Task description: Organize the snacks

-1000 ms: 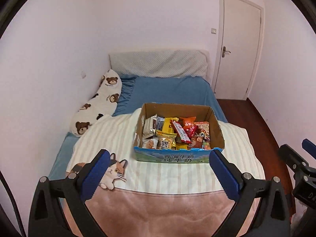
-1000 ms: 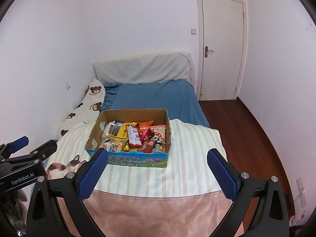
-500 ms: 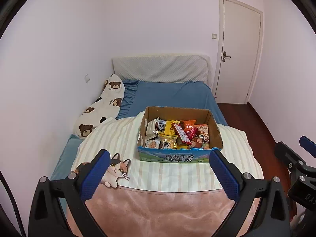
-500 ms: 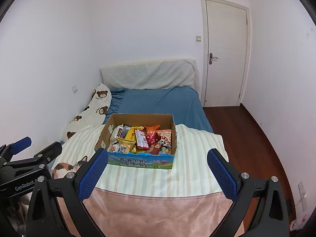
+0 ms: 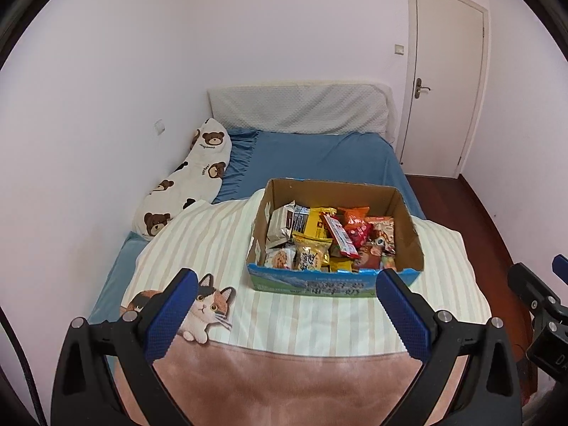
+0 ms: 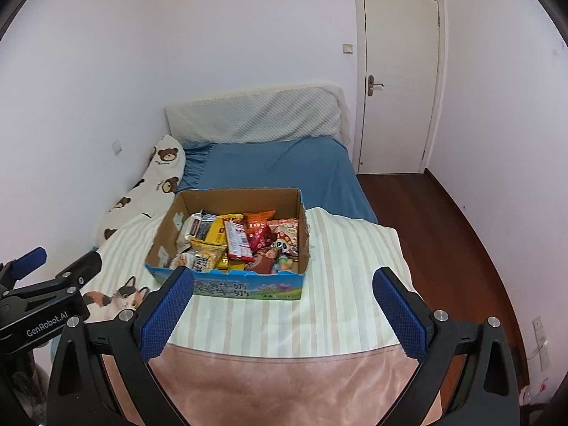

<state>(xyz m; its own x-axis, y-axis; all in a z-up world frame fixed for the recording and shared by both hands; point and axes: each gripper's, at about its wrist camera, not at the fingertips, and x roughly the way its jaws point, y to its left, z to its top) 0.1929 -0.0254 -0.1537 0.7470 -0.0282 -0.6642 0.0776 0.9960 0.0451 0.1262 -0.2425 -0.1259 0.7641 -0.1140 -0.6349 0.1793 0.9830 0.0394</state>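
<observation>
Both claws agape, empty; snack box just ahead, apart.

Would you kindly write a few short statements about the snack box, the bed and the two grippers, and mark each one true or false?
1. The open cardboard box with a blue printed front sits on the cream striped blanket. True.
2. The box is empty. False: it is full of colourful snack packets.
3. The left gripper is shut on a packet. False: its blue fingers are spread wide apart and hold nothing.
4. The right gripper is open, short of the box. True.
5. The white door stands open. False: it is closed.
6. A bear-print pillow lies against the wall. True.
</observation>
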